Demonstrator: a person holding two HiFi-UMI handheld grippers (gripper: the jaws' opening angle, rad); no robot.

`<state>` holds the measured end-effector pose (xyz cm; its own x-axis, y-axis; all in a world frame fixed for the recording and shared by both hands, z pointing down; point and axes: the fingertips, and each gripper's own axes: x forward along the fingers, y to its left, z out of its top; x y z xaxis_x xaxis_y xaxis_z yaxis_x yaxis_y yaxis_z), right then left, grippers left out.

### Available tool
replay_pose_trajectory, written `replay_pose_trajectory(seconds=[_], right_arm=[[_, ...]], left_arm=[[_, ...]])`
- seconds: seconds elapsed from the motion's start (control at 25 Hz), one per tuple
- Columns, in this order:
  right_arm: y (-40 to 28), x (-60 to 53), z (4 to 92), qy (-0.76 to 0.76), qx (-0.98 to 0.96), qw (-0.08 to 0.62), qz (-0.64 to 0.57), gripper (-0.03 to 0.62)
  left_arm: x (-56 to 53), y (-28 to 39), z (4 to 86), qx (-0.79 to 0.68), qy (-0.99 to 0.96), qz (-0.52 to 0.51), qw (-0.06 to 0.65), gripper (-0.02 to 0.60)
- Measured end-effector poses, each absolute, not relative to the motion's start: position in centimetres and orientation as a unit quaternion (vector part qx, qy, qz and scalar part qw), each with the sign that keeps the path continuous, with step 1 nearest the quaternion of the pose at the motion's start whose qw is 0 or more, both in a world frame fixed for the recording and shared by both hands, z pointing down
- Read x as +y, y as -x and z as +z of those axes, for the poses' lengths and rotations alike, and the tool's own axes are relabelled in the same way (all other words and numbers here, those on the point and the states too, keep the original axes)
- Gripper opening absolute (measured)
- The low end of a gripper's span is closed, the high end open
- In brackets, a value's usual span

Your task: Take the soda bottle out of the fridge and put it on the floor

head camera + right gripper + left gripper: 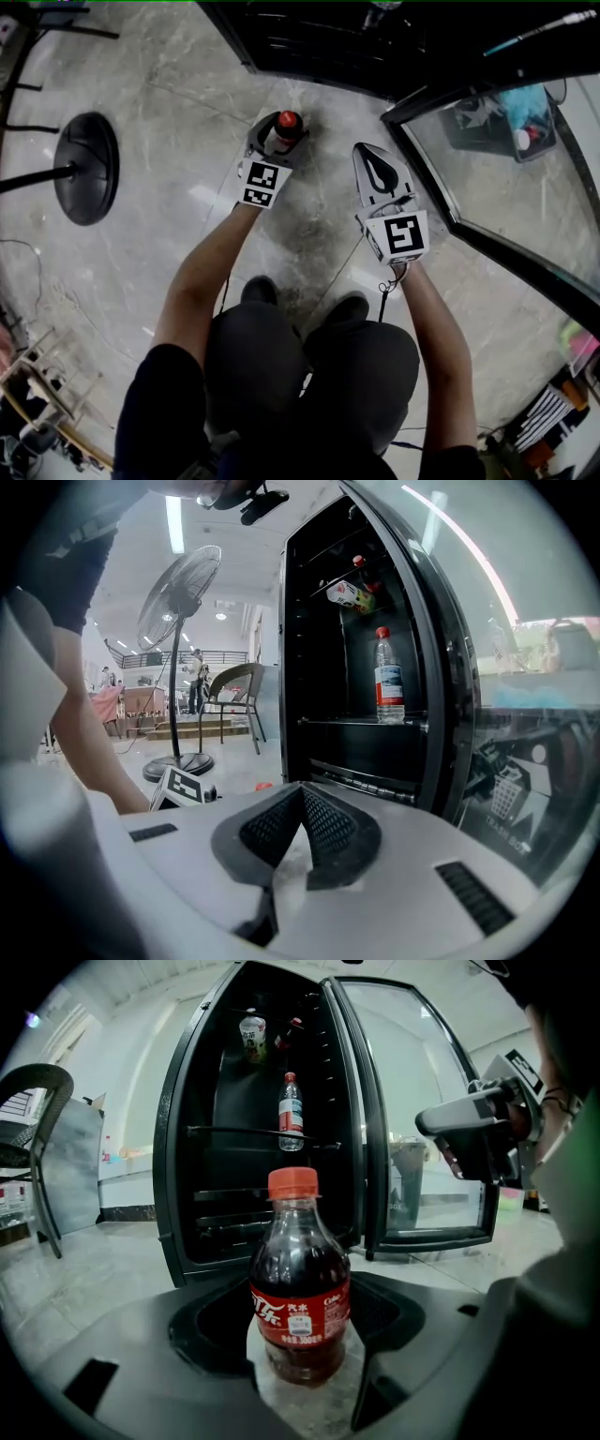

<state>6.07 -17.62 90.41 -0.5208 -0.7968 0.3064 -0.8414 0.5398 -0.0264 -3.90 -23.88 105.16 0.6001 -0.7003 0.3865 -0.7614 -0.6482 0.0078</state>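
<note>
Bracketing the bottle [300, 1297], upright on the floor [187, 94] at upper centre before the open fridge [319, 37], with left claw [277, 136] spread and seemingly clear of it, right claw [372, 161] closed empty just right, calling, likely, for a straight pull-back toward lower frame.

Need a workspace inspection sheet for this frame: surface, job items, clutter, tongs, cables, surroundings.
Surface: pale marbled floor, dark stain near the person's feet.
Job's things: soda bottle upright on the floor in front of the open fridge.
Clutter: water bottle on a fridge shelf; fan base at left.
Grippers: left gripper tongs flank the soda bottle closely, contact unclear; right gripper tongs together, empty.
Cables: thin cable hanging under the right gripper.
Surroundings: glass fridge door swung open at right; chair at left.
</note>
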Motion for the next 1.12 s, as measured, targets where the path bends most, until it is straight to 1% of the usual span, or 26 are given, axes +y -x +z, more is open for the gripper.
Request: replay_pose_trajectory(seconds=[0.44,1.12], right_arm=[[-5.7,-18.0,90.2,-0.471,-0.868,0.128,0.086,0.018],[-5.1,-17.8,91.0,-0.473,-0.867,0.127,0.093,0.018]], left_arm=[[-24.6,3.9,106.5,-0.412,-0.890,0.179,0.081,0.313],[-23.5,4.5,106.6,-0.410,-0.896,0.162,0.047,0.314]])
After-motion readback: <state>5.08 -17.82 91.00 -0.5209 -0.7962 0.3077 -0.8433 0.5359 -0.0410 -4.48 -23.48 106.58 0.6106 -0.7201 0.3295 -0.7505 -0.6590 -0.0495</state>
